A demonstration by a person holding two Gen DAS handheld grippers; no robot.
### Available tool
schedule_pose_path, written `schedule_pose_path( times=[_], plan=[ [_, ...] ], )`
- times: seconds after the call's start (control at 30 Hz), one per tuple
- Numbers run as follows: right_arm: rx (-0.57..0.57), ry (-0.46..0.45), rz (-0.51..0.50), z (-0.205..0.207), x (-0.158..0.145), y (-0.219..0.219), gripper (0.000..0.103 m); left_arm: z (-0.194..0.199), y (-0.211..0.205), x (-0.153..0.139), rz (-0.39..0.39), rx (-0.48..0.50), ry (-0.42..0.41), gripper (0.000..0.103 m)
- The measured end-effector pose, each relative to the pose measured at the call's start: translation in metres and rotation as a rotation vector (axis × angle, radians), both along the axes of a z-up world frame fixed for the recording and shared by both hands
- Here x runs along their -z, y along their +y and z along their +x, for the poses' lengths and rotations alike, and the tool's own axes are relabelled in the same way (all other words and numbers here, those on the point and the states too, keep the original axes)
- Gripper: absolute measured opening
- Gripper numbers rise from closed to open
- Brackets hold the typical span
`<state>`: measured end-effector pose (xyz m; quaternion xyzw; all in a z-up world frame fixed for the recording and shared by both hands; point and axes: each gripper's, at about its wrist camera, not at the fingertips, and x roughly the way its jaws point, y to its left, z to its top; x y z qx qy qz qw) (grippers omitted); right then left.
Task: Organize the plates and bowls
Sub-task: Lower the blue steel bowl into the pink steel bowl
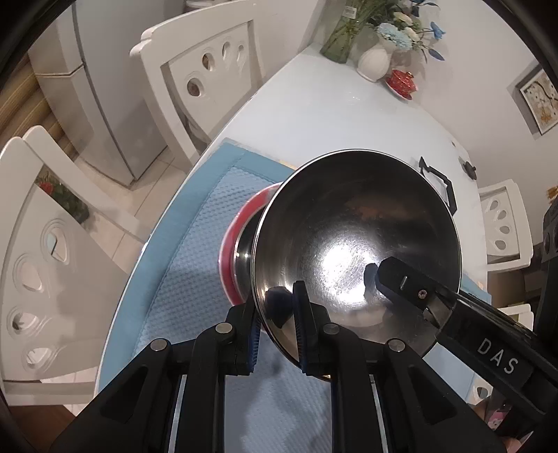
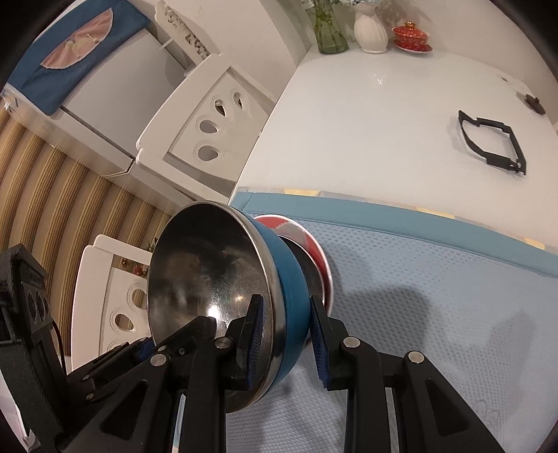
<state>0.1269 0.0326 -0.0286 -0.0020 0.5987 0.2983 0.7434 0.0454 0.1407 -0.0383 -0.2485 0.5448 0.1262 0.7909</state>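
Note:
A steel bowl (image 1: 352, 240) with a blue outer wall (image 2: 293, 296) is tilted over a red bowl (image 1: 232, 251) that rests on the blue mat (image 1: 195, 278). My left gripper (image 1: 275, 327) is shut on the bowl's near rim, one finger inside and one outside. My right gripper (image 2: 286, 334) straddles the opposite rim, one pad inside and one outside by the blue wall; its finger (image 1: 411, 282) shows in the left wrist view inside the bowl. The red bowl (image 2: 307, 244) sits partly hidden behind the blue bowl.
The mat (image 2: 436, 296) lies on a white table (image 2: 366, 122). A black frame piece (image 2: 495, 143) lies on the table to the right. A glass vase (image 2: 327, 31), a white vase (image 2: 369, 31) and a red lidded cup (image 2: 409, 35) stand at the far end. White chairs (image 1: 209, 69) line the left side.

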Motion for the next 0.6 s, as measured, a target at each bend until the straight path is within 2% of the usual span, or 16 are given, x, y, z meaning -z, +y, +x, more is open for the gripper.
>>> schedule_pose_path(
  times=[0.4, 0.6],
  plan=[
    [-0.011, 0.057, -0.039, 0.012, 0.038, 0.023, 0.026, 0.008, 0.02, 0.029, -0.017, -0.007, 0.046, 0.014],
    [-0.02, 0.07, -0.058, 0.014, 0.049, 0.028, 0.026, 0.014, 0.022, 0.037, -0.005, 0.022, 0.065, 0.014]
  ],
)
